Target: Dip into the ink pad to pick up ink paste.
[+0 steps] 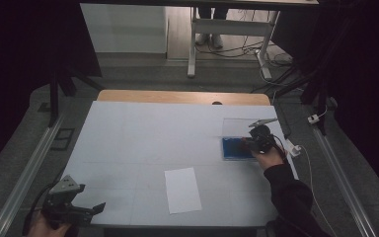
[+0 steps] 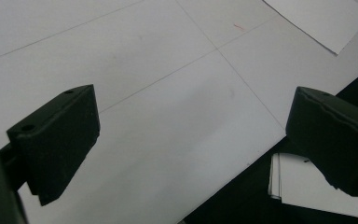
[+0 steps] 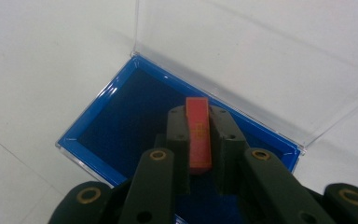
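A shallow blue box point(image 3: 116, 121) with a clear lid point(image 3: 261, 60) folded back lies open on the white table; in the high view the blue box point(image 1: 234, 148) sits at the right. My right gripper point(image 3: 198, 116) hangs over the box's dark inside, shut on a thin red-orange block point(image 3: 198, 135) that stands on edge between the jaws. In the high view my right gripper point(image 1: 257, 139) is at the box's right end. My left gripper point(image 1: 96, 209) rests at the table's front left corner, jaws wide apart with nothing between them, as the left gripper point(image 2: 191, 135) view confirms.
A white sheet of paper point(image 1: 182, 190) lies near the table's front middle, and its corner point(image 2: 321, 21) shows in the left gripper view. A stack of white paper point(image 2: 317, 186) lies below the table's front edge. A white cable point(image 1: 301, 148) runs off the right edge.
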`<control>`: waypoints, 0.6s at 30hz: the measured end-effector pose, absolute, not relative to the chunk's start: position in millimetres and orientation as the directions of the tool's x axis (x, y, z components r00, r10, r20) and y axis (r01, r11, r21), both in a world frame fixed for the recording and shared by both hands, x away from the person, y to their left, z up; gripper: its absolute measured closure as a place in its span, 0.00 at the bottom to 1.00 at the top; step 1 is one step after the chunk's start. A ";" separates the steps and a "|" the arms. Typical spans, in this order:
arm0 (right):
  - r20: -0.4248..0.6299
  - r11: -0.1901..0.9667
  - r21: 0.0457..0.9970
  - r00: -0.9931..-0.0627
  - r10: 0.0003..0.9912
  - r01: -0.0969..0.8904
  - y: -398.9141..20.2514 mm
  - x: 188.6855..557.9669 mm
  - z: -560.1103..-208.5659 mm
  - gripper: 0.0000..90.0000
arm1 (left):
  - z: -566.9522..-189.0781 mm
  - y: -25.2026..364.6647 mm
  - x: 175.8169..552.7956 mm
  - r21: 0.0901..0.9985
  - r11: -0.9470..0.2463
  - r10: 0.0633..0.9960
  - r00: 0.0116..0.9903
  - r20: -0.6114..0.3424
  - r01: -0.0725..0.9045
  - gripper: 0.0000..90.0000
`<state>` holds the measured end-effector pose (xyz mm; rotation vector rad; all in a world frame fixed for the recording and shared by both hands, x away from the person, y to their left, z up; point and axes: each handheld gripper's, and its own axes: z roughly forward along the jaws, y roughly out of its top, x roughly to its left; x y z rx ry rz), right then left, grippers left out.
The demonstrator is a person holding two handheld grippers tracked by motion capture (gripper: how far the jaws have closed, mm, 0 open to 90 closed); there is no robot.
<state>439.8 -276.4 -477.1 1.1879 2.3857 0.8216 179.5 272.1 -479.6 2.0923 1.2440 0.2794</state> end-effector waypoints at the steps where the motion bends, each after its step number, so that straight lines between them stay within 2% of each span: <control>1: -0.042 0.470 0.639 -0.583 0.811 0.609 -277.5 439.8 -477.1 0.88 | -479.6 272.1 179.5 0.647 -0.314 0.840 0.520 -0.151 0.695 0.03; 11: -0.026 0.447 0.677 -0.587 0.809 0.586 -279.6 433.5 -469.3 0.88 | -479.5 272.0 179.1 0.648 -0.313 0.841 0.520 -0.152 0.694 0.03; 18: -0.019 0.451 0.705 -0.622 0.783 0.547 -279.0 423.7 -461.4 0.88 | -479.4 271.9 178.9 0.649 -0.312 0.842 0.519 -0.149 0.693 0.03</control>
